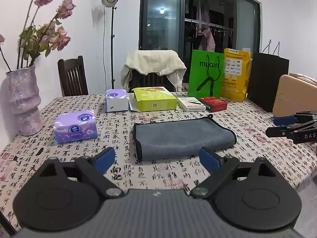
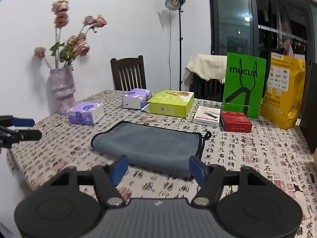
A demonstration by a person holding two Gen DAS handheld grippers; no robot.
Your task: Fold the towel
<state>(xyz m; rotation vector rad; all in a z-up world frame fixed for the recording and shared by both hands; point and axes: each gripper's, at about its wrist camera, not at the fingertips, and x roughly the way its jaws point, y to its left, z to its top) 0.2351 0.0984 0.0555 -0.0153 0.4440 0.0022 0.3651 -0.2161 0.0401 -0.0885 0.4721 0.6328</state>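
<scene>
Calligraphy-print cloth covers the tabletop [image 1: 69, 158], where the grey towel [image 1: 184, 136] lies already doubled at centre. Both my left tool [image 1: 157, 158] and right tool [image 2: 158, 168] hover near it, jaws spread and empty. It looks soft and limp; I judge the bound corners the best hold.

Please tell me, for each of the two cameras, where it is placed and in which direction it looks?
Left wrist: on the left gripper, open, facing the folded grey towel; right gripper at the right edge.
Right wrist: on the right gripper, open, facing the towel; left gripper at the left edge.
Shared: towel, green bag, vase.
</scene>
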